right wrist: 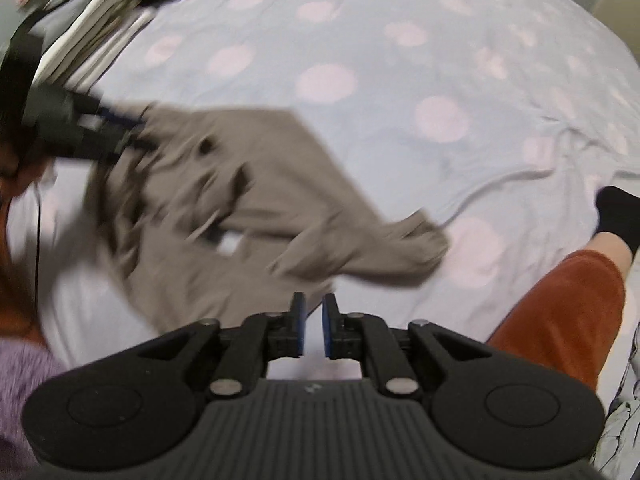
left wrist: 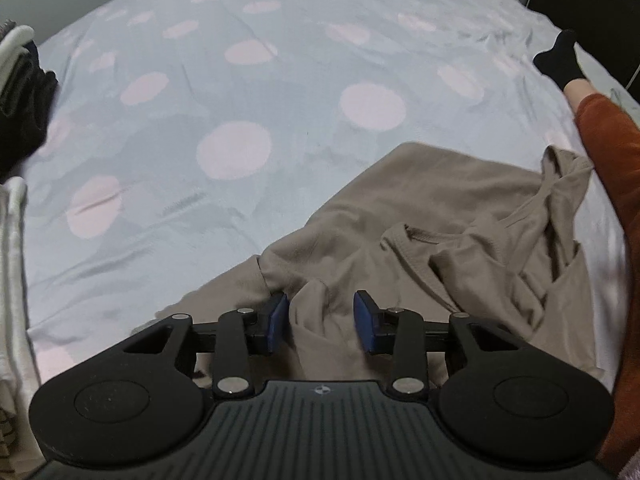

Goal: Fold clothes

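A crumpled beige garment (left wrist: pixel 420 224) lies on the pale blue sheet with pink dots (left wrist: pixel 240 100). My left gripper (left wrist: pixel 320 310) is open, its blue pads on either side of a raised fold of the garment at its near edge. In the right wrist view the same garment (right wrist: pixel 248 200) is motion-blurred and the left gripper (right wrist: pixel 116 120) shows at its far left corner. My right gripper (right wrist: pixel 314 314) hovers just off the garment's near edge, jaws nearly together with a narrow gap and nothing between them.
A stack of folded clothes (left wrist: pixel 16 92) sits at the left edge of the bed and also shows in the right wrist view (right wrist: pixel 92 28). The person's leg in orange trousers (right wrist: pixel 560 312) and black sock (left wrist: pixel 560 60) lies to the right.
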A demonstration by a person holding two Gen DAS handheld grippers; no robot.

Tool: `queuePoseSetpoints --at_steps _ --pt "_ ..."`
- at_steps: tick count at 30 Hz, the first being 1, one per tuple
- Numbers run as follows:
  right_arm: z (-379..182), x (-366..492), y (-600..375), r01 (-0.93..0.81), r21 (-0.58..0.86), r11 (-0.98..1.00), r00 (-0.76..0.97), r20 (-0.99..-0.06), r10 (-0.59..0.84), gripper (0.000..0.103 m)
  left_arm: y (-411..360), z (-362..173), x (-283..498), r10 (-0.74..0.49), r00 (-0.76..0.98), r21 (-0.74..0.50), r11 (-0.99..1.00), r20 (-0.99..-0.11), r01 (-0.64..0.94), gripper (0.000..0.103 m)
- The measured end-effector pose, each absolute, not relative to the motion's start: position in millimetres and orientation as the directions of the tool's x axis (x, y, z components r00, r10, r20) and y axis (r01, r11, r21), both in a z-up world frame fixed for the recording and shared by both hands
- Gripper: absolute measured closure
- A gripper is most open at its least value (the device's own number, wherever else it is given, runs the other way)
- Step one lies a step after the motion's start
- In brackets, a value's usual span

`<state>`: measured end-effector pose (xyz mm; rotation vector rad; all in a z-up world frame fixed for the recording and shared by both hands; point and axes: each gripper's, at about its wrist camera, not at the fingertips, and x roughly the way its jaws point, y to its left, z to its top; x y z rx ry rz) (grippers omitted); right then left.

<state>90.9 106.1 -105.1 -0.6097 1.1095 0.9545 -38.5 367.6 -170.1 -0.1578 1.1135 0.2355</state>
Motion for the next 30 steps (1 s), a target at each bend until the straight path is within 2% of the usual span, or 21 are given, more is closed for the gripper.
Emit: queuePoseSetpoints --at_steps 1,2,3,4,7,10,16,18,19,20,24,30 --pt "-106 98 108 -0.866 0.049 0.497 0.141 -0.931 0.337 0.073 368 -174 -36 0.102 0.411 -0.011 0.964 -0.906 -0.264 0.06" --pt "-106 106 111 -0.858 0.054 0.511 0.147 -0.927 0.345 0.07 369 -177 -35 0.095 0.404 -0.015 0.965 -0.91 -0.261 0.062" --pt "-108 112 113 -0.853 0.057 0.519 0.15 -0.925 0.349 0.069 368 -178 -35 0.087 0.403 -0.02 0.967 -0.911 -0.254 0.073" --pt "-111 119 117 -0.847 0.054 0.529 0.158 -0.924 0.348 0.069 368 -178 -35 0.081 0.404 -0.025 0.968 -0.911 -0.25 0.089" --pt "-122 133 130 -0.833 0.049 0.551 0.171 -0.924 0.341 0.068 369 -170 -43 0.076 0.434 -0.046 0.963 -0.897 -0.264 0.099" --pt "-135 141 141 -0.825 0.025 0.564 0.194 -0.926 0.324 0.059 373 -153 -56 0.096 0.487 -0.056 0.956 -0.868 -0.288 0.099" --pt "-159 154 139 -0.791 0.029 0.611 0.183 -0.942 0.281 0.06 389 -126 -92 0.178 0.519 -0.041 0.923 -0.836 -0.382 0.1" --pt "-168 153 138 -0.789 0.027 0.614 0.168 -0.952 0.257 0.067 396 -124 -98 0.202 0.508 -0.03 0.911 -0.837 -0.411 0.1" --pt "-173 153 138 -0.787 0.027 0.616 0.16 -0.956 0.245 0.077 399 -124 -102 0.213 0.502 -0.025 0.904 -0.838 -0.426 0.1" --pt "-178 153 136 -0.784 0.028 0.62 0.148 -0.962 0.23 0.081 403 -125 -105 0.221 0.495 -0.025 0.896 -0.84 -0.443 0.1" --pt "-184 154 126 -0.767 0.039 0.641 0.117 -0.973 0.199 0.081 414 -129 -115 0.235 0.482 -0.042 0.867 -0.844 -0.497 0.1" --pt "-151 156 121 -0.81 -0.011 0.586 0.194 -0.948 0.251 0.08 412 -132 -114 0.23 0.484 -0.047 0.868 -0.844 -0.494 0.1"
